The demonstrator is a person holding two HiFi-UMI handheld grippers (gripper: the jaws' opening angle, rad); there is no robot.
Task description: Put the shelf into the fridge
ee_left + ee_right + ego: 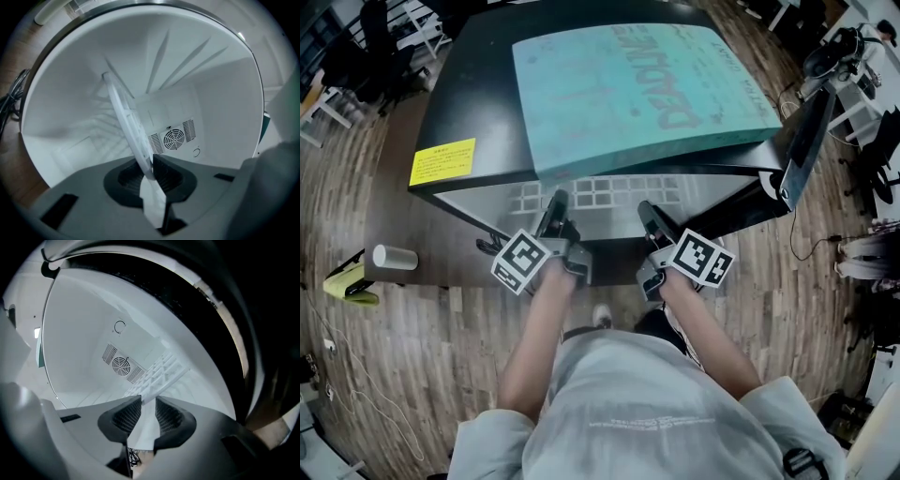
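Note:
The white grid shelf (pixel 600 192) lies level in the mouth of the black fridge (pixel 478 112), its front edge held by both grippers. My left gripper (pixel 555 204) is shut on the shelf's front rim at the left, my right gripper (pixel 649 214) on the rim at the right. In the left gripper view the shelf (pixel 126 117) runs edge-on from between the pads (pixel 149 168) into the white fridge interior. In the right gripper view the shelf (pixel 159 371) reaches in from the jaws (pixel 147 406) toward the back wall.
A fan vent (pixel 174 138) sits in the fridge's back wall. The fridge door (pixel 806 141) stands open at the right. A teal board (pixel 628 89) lies on the fridge top beside a yellow sticker (pixel 442 161). A white cylinder (pixel 394 257) lies on the wooden floor at the left.

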